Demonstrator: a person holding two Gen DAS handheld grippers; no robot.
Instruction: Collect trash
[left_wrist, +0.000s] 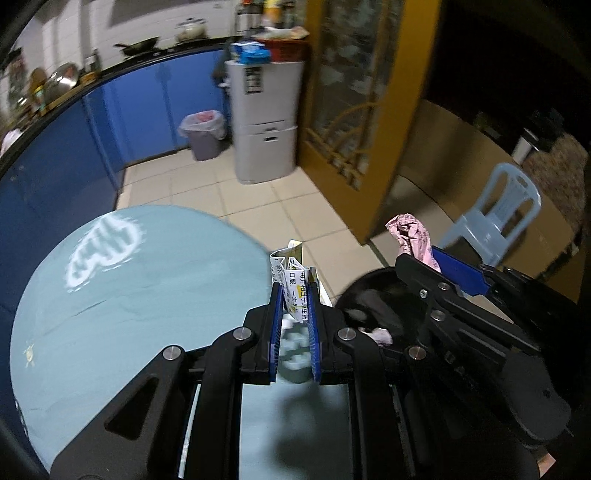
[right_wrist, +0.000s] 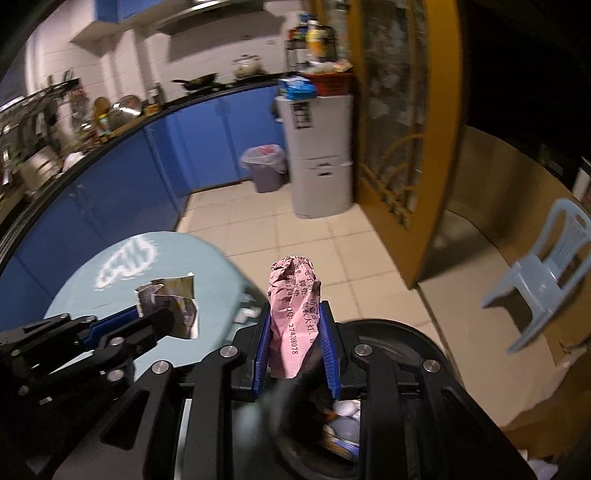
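Note:
My left gripper (left_wrist: 295, 291) is shut on a crumpled white printed paper (left_wrist: 293, 275) and holds it above the right edge of the round light-blue table (left_wrist: 129, 295). It shows from the side in the right wrist view (right_wrist: 155, 314) with the paper (right_wrist: 173, 306). My right gripper (right_wrist: 295, 314) is shut on a crumpled pink printed paper (right_wrist: 293, 302), held over a black trash bin (right_wrist: 391, 339) beside the table. The right gripper (left_wrist: 439, 266) and pink paper (left_wrist: 410, 232) also show in the left wrist view, above the bin (left_wrist: 369, 295). Some trash lies inside the bin.
A lined grey waste bin (left_wrist: 204, 134) and a grey cabinet (left_wrist: 264, 122) stand on the tiled floor by blue kitchen cabinets (left_wrist: 147, 110). A yellow framed door (left_wrist: 351, 110) is at the right. A pale plastic chair (left_wrist: 495, 210) stands at the far right.

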